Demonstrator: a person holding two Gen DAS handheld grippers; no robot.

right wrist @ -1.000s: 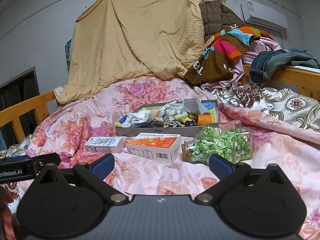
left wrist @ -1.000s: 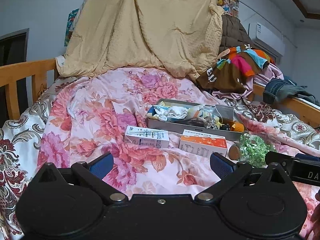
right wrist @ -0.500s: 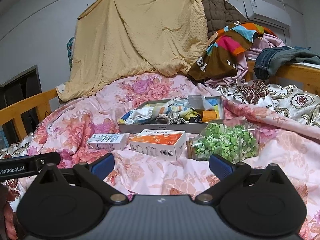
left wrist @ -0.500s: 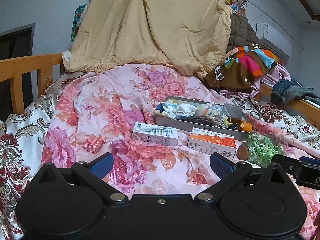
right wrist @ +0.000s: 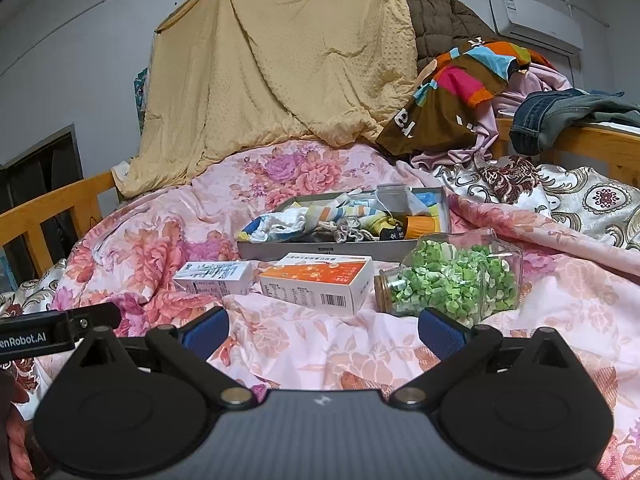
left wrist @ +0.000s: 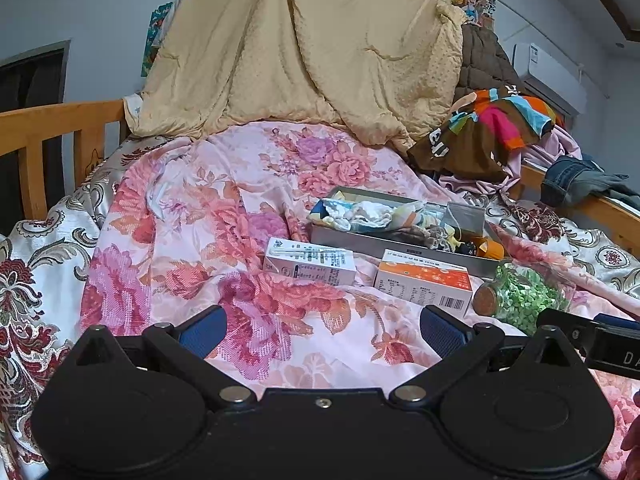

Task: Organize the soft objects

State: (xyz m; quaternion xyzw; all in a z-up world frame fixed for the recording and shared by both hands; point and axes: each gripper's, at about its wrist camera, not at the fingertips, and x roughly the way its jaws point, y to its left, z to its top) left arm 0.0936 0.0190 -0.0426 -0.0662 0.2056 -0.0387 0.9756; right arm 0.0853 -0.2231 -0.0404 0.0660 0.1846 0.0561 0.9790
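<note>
While everything's sitting on the bed, rough rundown:

Soft stuff: socks and small cloth bits (right wrist: 304, 222) are piling up in the left and middle of the tray, one striped piece spilling toward the left end. Looks like a little drawstring pouch (right wrist: 352, 234) is lying near the front wall.

Tray (right wrist: 320, 249): grey, shallow, resting on the pink quilt (left wrist: 192, 248) mid-bed. An orange tube (right wrist: 420, 227) and a clear bag (right wrist: 394, 200) are sitting in its right part.

White box (left wrist: 310, 262): lying just in front of the tray's left end.

Orange box (right wrist: 320, 282): lying beside the white one, in front of the tray's middle, barcode facing the cameras.

Jar (right wrist: 452, 280): lying on its side right of the orange box, cork end pointing at it, packed with green bits.

Left gripper (left wrist: 320, 330): hovering low over the quilt, blue pads (left wrist: 202, 330) spread wide, gripping nothing. Aiming a bit left of the boxes.

Right gripper (right wrist: 322, 330): same deal, pads (right wrist: 440, 330) wide apart and empty, pointing between the orange box and the jar. Its tip is peeking into the left view's right edge.

Hand (right wrist: 14, 440): a bit of one is showing at the right view's lower-left corner.

Background: tan blanket (left wrist: 304, 52) is hanging over the far end, clothes (left wrist: 492, 128) are heaping up at the right, jeans (right wrist: 560, 114) are draping over the wooden rail (right wrist: 592, 142).
</note>
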